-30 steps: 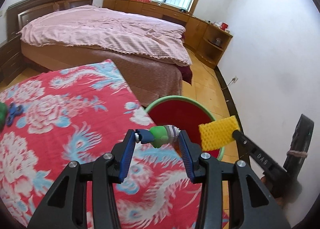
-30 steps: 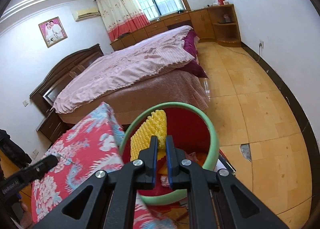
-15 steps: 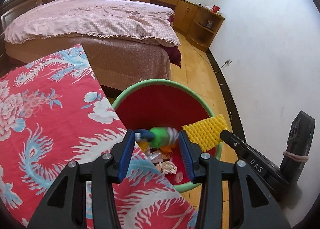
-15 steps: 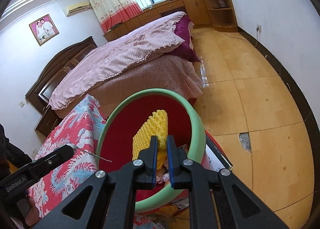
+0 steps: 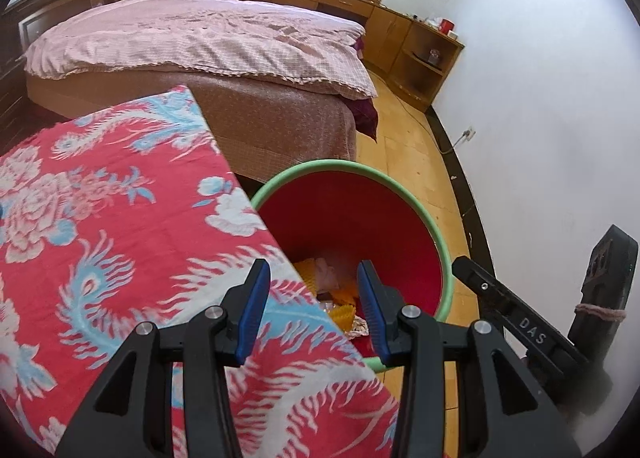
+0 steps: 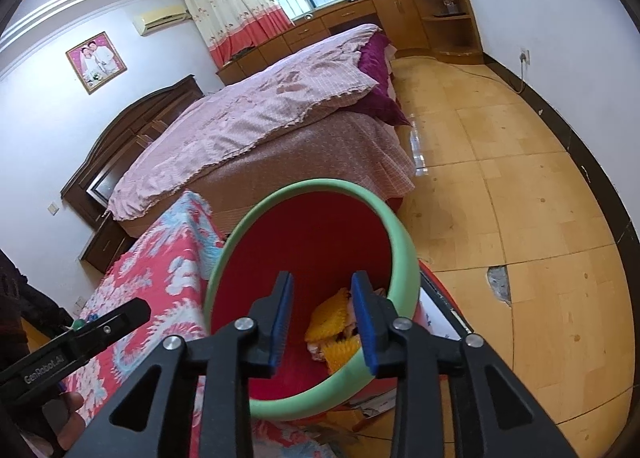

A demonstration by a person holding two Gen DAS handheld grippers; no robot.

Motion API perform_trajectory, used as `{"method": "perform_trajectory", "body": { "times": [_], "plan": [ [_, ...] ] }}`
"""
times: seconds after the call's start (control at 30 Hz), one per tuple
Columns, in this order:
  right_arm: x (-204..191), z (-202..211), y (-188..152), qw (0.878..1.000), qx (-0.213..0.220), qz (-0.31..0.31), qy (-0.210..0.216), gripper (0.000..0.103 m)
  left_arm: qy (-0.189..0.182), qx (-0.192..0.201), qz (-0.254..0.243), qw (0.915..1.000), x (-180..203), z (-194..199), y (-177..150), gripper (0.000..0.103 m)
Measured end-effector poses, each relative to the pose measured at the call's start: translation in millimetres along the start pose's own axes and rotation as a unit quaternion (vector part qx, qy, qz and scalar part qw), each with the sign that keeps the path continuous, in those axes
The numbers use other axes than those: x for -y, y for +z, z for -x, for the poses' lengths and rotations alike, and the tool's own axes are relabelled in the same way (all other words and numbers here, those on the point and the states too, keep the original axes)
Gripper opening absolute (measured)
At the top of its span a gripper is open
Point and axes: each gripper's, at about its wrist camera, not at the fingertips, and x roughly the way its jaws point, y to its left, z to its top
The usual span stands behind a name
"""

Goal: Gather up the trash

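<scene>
On the left, the floral-clothed worktop (image 5: pixel 100 238) runs up to the bin (image 5: pixel 400 194), a red bucket with a green rim standing just beside its edge. The left gripper (image 5: pixel 310 308) hangs over that edge with its fingers (image 5: pixel 252 298) apart and nothing between them; the trash now lies below and ahead of them, inside the bin. Further right, the right gripper (image 6: pixel 322 320) points down into the bin's mouth, its fingers opening with no object between the pads. The yellow foam mesh (image 6: pixel 330 318) rests on the bin's bottom among crumpled wrappers (image 5: pixel 356 332), straight down from both tools. Compared with a second ago, the green toy-like piece has left the left fingers, and the mesh has dropped from the right ones, which were shut on it. What remains to collect lies back on the worktop, left of both hands
</scene>
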Motion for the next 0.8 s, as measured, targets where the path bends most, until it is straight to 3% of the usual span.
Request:
{"method": "perform_trajectory", "body": {
  "times": [0.33,0.5,0.8],
  "plan": [
    [-41,36,-9,0.999,0.008,0.028,0.037,0.055,0.027,0.024,0.026,0.9990,-26,50,-17,0.045],
    [-69,49,-20,0.997,0.003,0.049,0.059,0.071,0.055,0.042,0.045,0.9966,-48,80,-28,0.047],
    [-127,57,-45,0.991,-0.019,0.086,0.100,0.077,0.123,0.057,0.084,0.9873,-98,130,-53,0.047]
  ]
}}
